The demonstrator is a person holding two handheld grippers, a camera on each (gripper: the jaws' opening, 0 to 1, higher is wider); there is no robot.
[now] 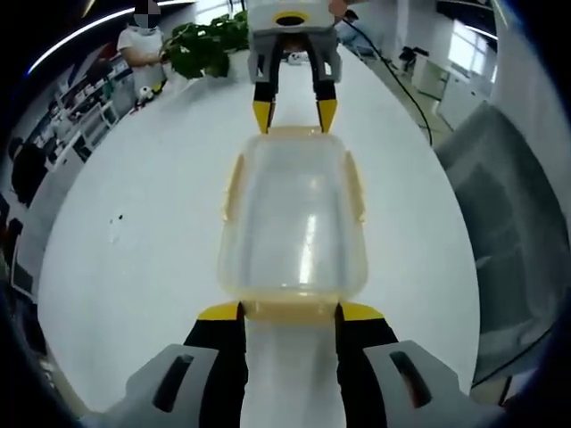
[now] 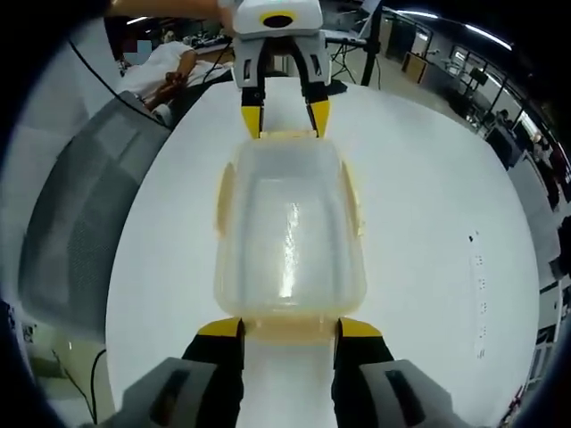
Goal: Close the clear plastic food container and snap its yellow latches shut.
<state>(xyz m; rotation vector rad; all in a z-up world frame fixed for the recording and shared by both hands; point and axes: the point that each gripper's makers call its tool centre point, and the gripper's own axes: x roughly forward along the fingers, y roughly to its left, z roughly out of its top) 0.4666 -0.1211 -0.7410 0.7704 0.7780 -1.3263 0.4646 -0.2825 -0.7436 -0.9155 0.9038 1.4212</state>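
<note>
The clear plastic container (image 1: 294, 223) (image 2: 287, 232) lies lengthwise on the white table (image 1: 134, 267) with its lid resting on top. Yellow latches run along its long sides (image 1: 234, 187) (image 2: 223, 201) and across both short ends. My left gripper (image 1: 290, 310) stands open at one short end, its yellow-tipped jaws flanking the end latch (image 1: 290, 314). My right gripper (image 2: 290, 328) is open too, set the same way against the opposite end latch (image 2: 290, 332). Each one faces the other across the box: the right gripper (image 1: 294, 114) at the far end, likewise the left gripper (image 2: 285, 118).
A grey chair (image 1: 508, 241) (image 2: 80, 223) stands close to the round table's edge. A green plant (image 1: 210, 45) and a person (image 1: 143, 49) are beyond the far edge. A dark cable (image 1: 406, 89) trails over the table.
</note>
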